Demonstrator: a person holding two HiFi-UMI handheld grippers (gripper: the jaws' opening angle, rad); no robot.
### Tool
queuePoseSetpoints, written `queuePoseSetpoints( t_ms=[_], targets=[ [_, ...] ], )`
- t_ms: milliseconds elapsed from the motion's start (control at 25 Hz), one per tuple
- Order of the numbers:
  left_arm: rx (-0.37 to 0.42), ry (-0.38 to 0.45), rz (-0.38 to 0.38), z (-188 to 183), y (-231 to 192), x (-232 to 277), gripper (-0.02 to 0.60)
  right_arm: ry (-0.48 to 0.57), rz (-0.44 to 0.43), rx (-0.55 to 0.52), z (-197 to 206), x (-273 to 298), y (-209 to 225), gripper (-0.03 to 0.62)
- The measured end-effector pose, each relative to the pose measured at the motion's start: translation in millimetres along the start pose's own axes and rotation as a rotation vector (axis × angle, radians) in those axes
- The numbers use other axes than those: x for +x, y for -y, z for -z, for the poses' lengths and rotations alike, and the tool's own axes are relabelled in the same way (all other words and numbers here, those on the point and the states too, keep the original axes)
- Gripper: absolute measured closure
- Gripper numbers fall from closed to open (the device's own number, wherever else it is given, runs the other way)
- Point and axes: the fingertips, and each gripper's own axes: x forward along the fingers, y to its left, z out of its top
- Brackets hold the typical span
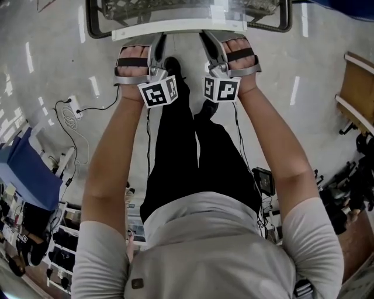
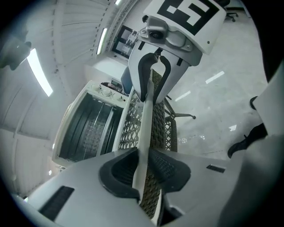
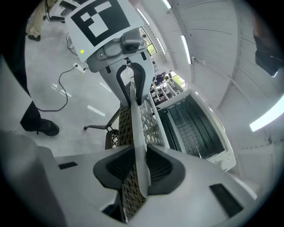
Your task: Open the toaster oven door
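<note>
Grey shirt and black trousers are closest, seen from above, with two bare arms reaching forward.

Far left, a white plug box with a thin black cable lies on the shiny grey floor. Below it sits something blue and flat.

Next comes the left gripper. It is grey and smooth, with a black-and-white cube on its back. Its dark, bumpy pads are pressed on the door handle, one on each side. The handle is a thin, flat white strip that runs across between both hands.

Behind the handle is the toaster oven door, with clear glass in it, tipped down and open. The toaster oven is a white box with rounded corners. Inside it is dark, with a shiny wire rack. Knobs sit at one end. Under the door is a brown woven thing like basket work, full of little holes; I cannot tell what it is.

Then comes the right gripper, the same shape as the other. Its jaws are squeezed on the same white handle too, near the left one but not touching it.

Far right stands a wooden edge, well away from the arms. Bare floor lies open on both sides of the legs.
</note>
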Motion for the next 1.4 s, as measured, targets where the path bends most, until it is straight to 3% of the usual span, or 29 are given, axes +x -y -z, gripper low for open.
queuePoseSetpoints(
  t_ms=[440,1080,1400],
  targets=[
    [0.014,0.021,-0.080,5.4,21.2,12.0,0.489,0.018,0.051,0.035,7.7,9.5,-20.3,0.503],
    [0.004,0.036,-0.065,6.7,47.0,28.1,0.486,0.000,0.054,0.032,23.2,21.1,-43.0,0.517],
    [-0.143,0.020,0.022,10.2,47.9,16.7,0.474,-0.031,-0.050,0.148,15.5,12.4,-45.3,0.533]
  ],
)
